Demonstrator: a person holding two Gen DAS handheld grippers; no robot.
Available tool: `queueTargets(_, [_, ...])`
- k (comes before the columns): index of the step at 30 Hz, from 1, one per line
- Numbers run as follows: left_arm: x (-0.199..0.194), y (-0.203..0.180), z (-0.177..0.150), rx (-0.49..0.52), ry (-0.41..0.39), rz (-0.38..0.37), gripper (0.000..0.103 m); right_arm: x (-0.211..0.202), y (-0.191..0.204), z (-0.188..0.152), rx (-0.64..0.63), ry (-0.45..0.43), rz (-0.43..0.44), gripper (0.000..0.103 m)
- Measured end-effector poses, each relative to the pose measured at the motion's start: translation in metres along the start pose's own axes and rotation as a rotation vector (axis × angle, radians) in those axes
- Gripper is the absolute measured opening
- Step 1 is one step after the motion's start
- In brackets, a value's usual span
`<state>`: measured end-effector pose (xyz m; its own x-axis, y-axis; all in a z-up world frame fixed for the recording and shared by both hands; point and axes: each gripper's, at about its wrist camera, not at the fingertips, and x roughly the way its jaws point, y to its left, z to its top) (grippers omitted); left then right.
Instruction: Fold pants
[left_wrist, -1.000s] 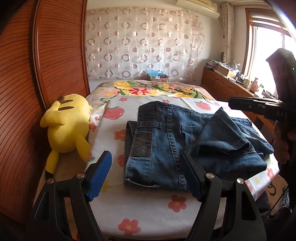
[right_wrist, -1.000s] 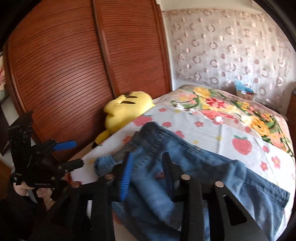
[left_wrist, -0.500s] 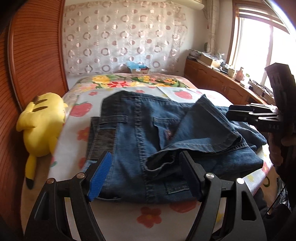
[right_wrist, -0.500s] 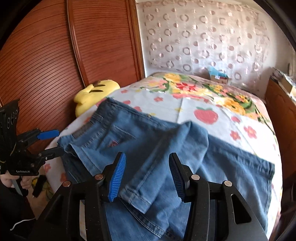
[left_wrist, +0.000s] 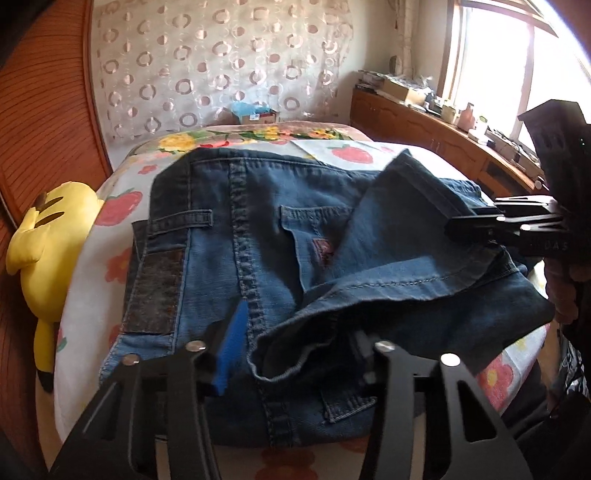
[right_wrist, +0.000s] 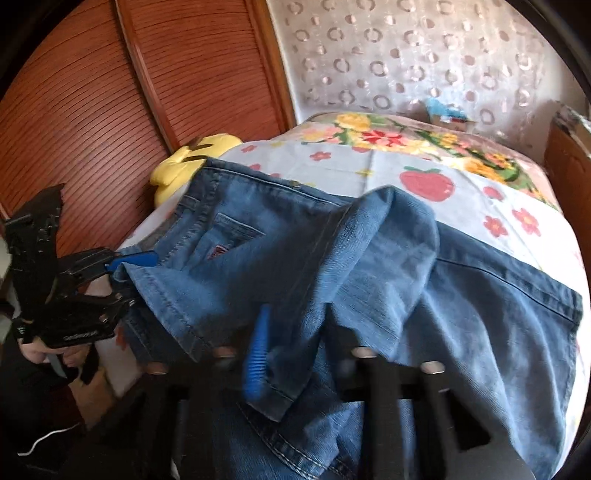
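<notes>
Blue jeans lie waistband-left on the flowered bed sheet, one leg folded back over the seat. My left gripper is low at the near edge. Its jaws are closing around the puffed leg hem, with the blue pad beside the hem and the other finger hidden behind denim. From the right wrist view the left gripper straddles that hem corner. My right gripper is closing, its pads pinching the folded leg of the jeans. In the left wrist view the right gripper is clamped on the leg's edge.
A yellow plush toy lies along the bed's left side against the slatted wooden wardrobe. A small box sits at the head of the bed. A cluttered wooden sideboard runs under the window. A person's hand holds the right gripper.
The left gripper came forward and down onto the jeans, and its jaws narrowed around the leg hem. The right gripper's jaws drew in on the folded leg.
</notes>
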<state>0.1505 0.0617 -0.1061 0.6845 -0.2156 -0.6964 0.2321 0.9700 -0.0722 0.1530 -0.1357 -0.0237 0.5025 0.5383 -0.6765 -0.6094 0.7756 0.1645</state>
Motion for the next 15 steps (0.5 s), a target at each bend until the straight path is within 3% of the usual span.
queueTargets(1, [-0.005, 0.001, 0.0, -0.015, -0.019, -0.01, 0.031, -0.004, 0.001, 0.004, -0.012, -0.023, 0.016, 0.007])
queueTargets(4, [-0.019, 0.002, 0.0, -0.026, -0.06, -0.033, 0.02, -0.018, 0.008, 0.023, -0.04, -0.074, 0.035, 0.006])
queueTargets(10, [-0.063, 0.003, 0.0, -0.056, -0.148, -0.043, 0.012, -0.034, 0.031, 0.072, -0.095, -0.139, 0.054, 0.005])
queueTargets(15, [-0.085, 0.015, -0.005, -0.08, -0.167, -0.005, 0.01, -0.013, 0.05, 0.114, -0.139, -0.126, 0.075, 0.005])
